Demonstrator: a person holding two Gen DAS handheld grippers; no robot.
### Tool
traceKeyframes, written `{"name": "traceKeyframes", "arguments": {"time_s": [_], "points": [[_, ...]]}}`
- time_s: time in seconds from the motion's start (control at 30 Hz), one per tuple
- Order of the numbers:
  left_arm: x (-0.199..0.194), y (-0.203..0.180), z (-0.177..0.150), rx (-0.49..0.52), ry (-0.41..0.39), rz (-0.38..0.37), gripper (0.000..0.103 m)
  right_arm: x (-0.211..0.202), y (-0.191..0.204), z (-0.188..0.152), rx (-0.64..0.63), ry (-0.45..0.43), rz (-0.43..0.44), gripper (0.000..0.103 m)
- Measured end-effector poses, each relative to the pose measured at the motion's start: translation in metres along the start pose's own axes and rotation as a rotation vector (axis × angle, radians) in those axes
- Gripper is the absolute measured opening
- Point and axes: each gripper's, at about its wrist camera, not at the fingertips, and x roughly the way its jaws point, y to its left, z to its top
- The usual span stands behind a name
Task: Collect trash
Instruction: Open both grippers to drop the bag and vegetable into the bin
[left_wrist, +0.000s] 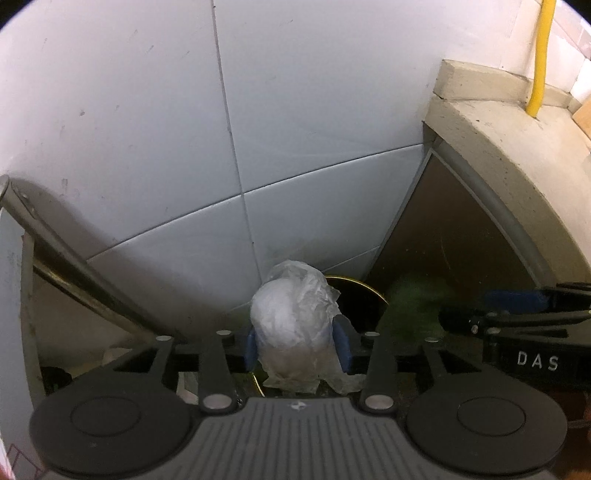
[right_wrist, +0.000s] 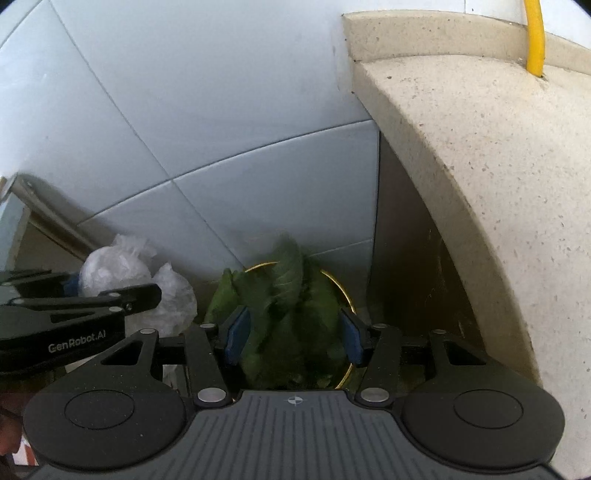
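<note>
Crumpled white plastic, thin and crinkly, is what my left gripper (left_wrist: 297, 349) holds: a bunched plastic bag (left_wrist: 295, 325) pinched between my blue pads (left_wrist: 342, 341), which press into both its sides. Its long axis runs straight away from me, the rounded bulk pointing toward twelve o'clock and a ragged tail hanging back at six.

Soft, dark green leaves (right_wrist: 284, 317) fill my right gripper (right_wrist: 291, 338). They are broad and veined, their tips pointing to twelve o'clock and stems running back toward me. My right pads (right_wrist: 236, 332) stand moderately wide with the bunch between them; the left pad touches the leaves, but I cannot tell whether the far pad grips them.

Behind the leaves sits a dark round bin (right_wrist: 341, 291) with a thin gold rim, its opening partly covered by the greens. In the left view the same bin (left_wrist: 360, 295) shows at one o'clock, just beyond the bag.

Glossy pale-blue wall tiles (left_wrist: 147, 129) rise ahead. At two o'clock curves a speckled stone counter (right_wrist: 461, 155), with a yellow hose (right_wrist: 533, 40) meeting its top.
</note>
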Motion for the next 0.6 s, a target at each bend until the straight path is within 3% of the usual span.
{"name": "traceKeyframes", "arguments": {"time_s": [0.3, 0.6], "points": [[-0.001, -0.002, 0.000, -0.004, 0.002, -0.008, 0.047, -0.006, 0.000, 0.004, 0.006, -0.007, -0.005, 0.060], [-0.004, -0.002, 0.000, 0.007, -0.012, -0.012, 0.048, -0.015, -0.002, 0.001, 0.012, -0.023, -0.016, 0.060]]}}
